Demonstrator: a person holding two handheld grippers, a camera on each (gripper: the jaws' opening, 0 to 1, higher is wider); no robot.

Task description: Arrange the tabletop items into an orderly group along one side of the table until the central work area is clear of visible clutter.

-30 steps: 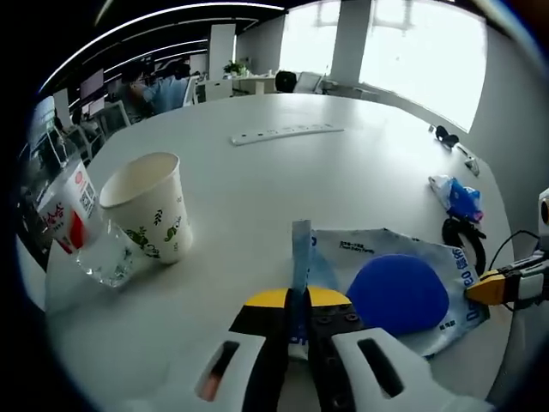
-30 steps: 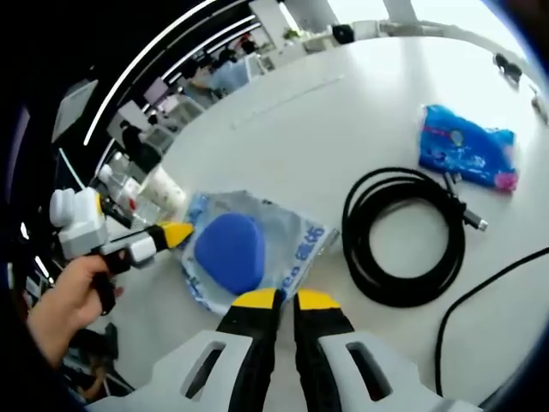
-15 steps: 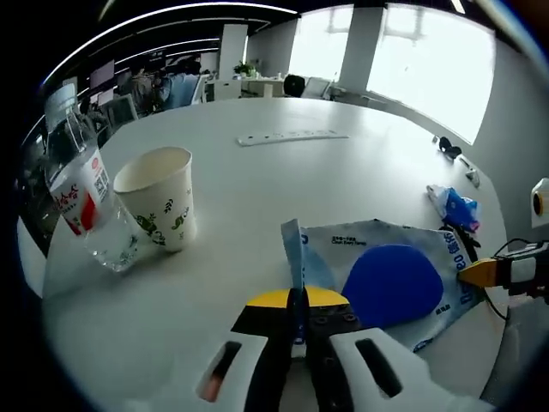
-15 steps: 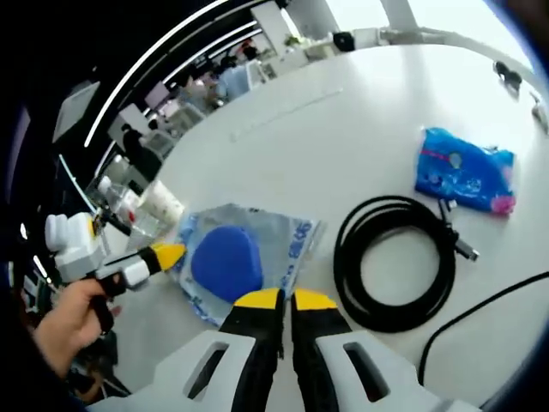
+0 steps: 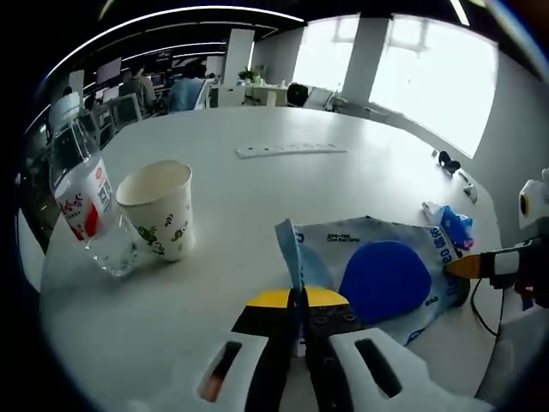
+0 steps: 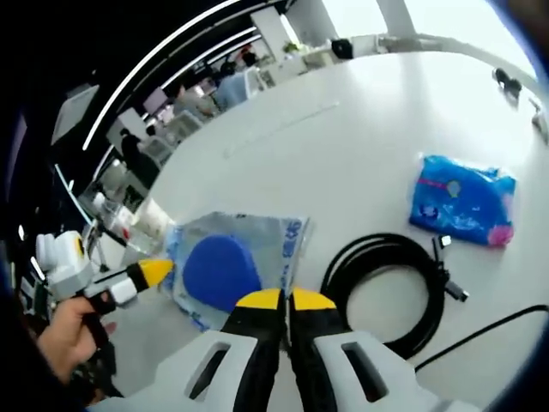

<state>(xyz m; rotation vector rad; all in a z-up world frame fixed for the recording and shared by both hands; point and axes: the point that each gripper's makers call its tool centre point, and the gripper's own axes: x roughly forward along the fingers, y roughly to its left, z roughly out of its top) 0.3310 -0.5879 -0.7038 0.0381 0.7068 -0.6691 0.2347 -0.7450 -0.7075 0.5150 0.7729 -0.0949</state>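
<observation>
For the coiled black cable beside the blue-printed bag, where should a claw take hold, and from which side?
Probably best to grip the black cable across the bundled strands on the loop's near arc, coming down from above. It lies flat in a loose ring with an open centre, so one jaw can drop inside the ring and one outside. The plug end sticks out loose and would likely let the coil unravel.

White grippers point(image 5: 298, 302) (yellow-tipped black jaws)

1. Open-plan office: big white meeting table point(image 5: 257, 197) with power strip point(image 5: 292, 150).
2. Desks with monitors point(image 5: 129, 107) at 10 o'clock.
3. Large windows point(image 5: 437, 77) at 1 o'clock, ceiling light strips point(image 5: 163, 15).
</observation>
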